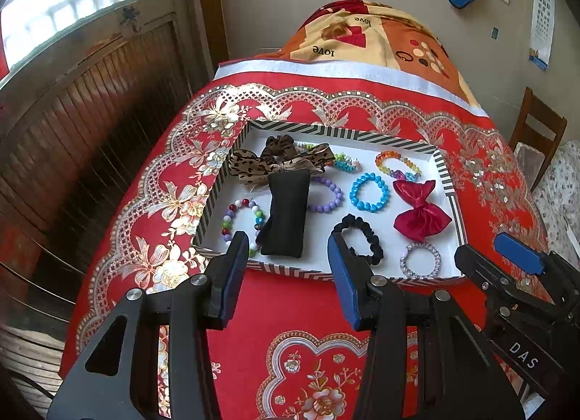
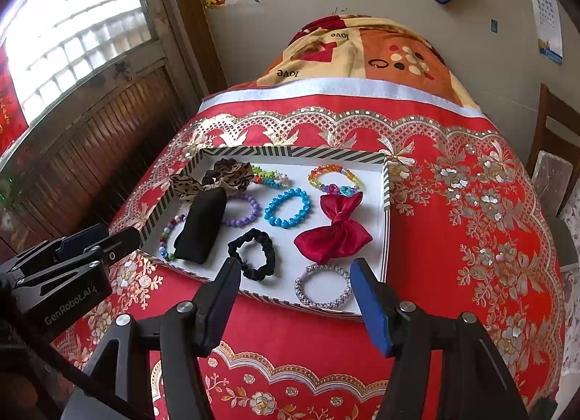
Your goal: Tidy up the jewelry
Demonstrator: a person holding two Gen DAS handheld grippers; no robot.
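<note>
Nearest the cameras, the left gripper (image 1: 286,249) hangs over the near rim of the tray (image 1: 290,269) with its jaws spread and nothing between them; beside it, the right gripper (image 2: 295,275) likewise stands with its blue-lined jaws apart and empty, above the tray's near edge. The shallow white tray, edged in black-and-white stripes, lies on a red floral tablecloth (image 1: 290,311). In its near row sit a pale lilac coil bracelet (image 2: 323,286), a black scrunchie (image 2: 253,253) and a black fabric pouch (image 1: 286,217), with a mixed-colour bead bracelet (image 1: 241,226) partly tucked against the pouch on the left. Just beyond lie a crimson satin bow (image 2: 335,231), a bright blue bead bracelet (image 2: 287,209) and a purple bead bracelet (image 2: 242,210), each apart from its neighbours. At the far side are a rainbow bead bracelet (image 2: 335,177), a multicoloured flower bracelet (image 2: 270,177) and a leopard-print bow (image 1: 282,161) that overlaps the pouch's top end. Past the tray, a patterned blanket (image 1: 362,36) covers the far end of the table by the wall.
</note>
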